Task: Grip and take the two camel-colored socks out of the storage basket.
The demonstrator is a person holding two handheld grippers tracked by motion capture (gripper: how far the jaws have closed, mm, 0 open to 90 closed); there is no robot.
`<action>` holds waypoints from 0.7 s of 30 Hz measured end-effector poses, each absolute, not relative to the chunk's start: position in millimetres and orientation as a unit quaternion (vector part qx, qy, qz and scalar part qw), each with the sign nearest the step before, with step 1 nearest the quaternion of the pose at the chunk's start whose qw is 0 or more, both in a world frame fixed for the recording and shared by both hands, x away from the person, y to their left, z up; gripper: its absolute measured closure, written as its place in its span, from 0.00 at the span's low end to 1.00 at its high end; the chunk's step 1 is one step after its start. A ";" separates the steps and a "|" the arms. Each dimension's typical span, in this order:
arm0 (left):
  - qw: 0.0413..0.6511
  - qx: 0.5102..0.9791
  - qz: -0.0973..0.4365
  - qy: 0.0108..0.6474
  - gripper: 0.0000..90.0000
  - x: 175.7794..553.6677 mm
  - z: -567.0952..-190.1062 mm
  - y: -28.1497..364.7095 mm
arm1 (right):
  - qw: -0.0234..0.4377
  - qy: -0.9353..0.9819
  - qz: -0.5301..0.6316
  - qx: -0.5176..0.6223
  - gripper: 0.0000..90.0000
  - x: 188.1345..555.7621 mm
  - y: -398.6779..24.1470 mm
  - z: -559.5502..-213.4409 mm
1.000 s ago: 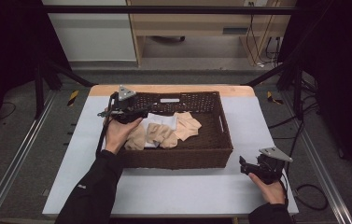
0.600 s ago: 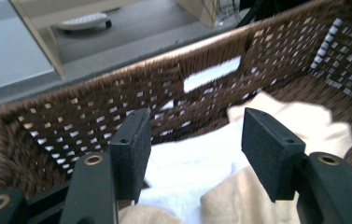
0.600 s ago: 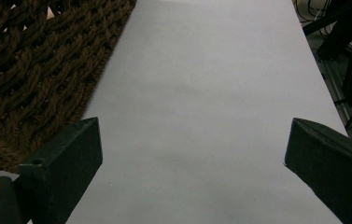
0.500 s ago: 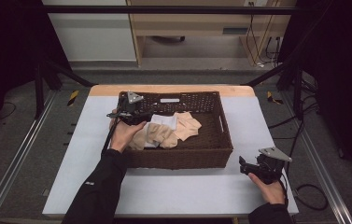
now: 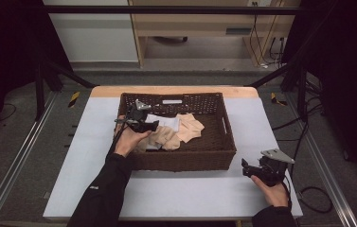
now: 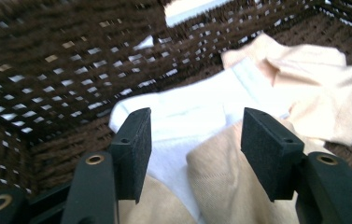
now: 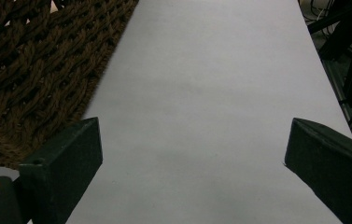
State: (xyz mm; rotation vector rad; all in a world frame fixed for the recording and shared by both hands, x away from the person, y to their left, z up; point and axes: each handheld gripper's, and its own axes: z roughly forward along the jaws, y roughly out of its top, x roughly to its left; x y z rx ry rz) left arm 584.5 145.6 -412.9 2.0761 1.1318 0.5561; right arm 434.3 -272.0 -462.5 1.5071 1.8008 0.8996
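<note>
A brown wicker basket (image 5: 185, 158) on the bench (image 5: 72, 156) holds a white sock (image 6: 183, 116) and beige socks (image 6: 304, 79). The left hand-held gripper (image 6: 194, 140), jaws spread, hangs just above the white sock; the right hand-held gripper (image 7: 192, 158) rests released beside the basket.

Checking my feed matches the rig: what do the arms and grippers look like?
The left gripper and right gripper are black, each with two flat, square-ended black jaws and a grey three-cornered plate on top. A black cable trails from the left one. Both forearms wear black sleeves.

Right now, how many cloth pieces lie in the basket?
3 visible: a white piece in the middle, a beige piece nearer, a peach piece farther right. More may be hidden underneath.
</note>
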 end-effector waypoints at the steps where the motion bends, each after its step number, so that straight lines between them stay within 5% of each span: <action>1: 0.344 0.804 0.213 0.436 0.47 584.4 -414.2 145.5 | 0.308 0.682 0.339 0.570 0.05 434.3 -271.6 -462.9; 13: 0.302 0.830 0.185 0.431 0.46 586.6 -427.5 138.0 | 0.306 0.685 0.337 0.569 0.05 434.6 -271.2 -463.3; 21: 0.283 0.847 0.163 0.419 0.72 585.4 -426.9 137.0 | 0.304 0.687 0.335 0.569 0.05 435.2 -270.7 -464.0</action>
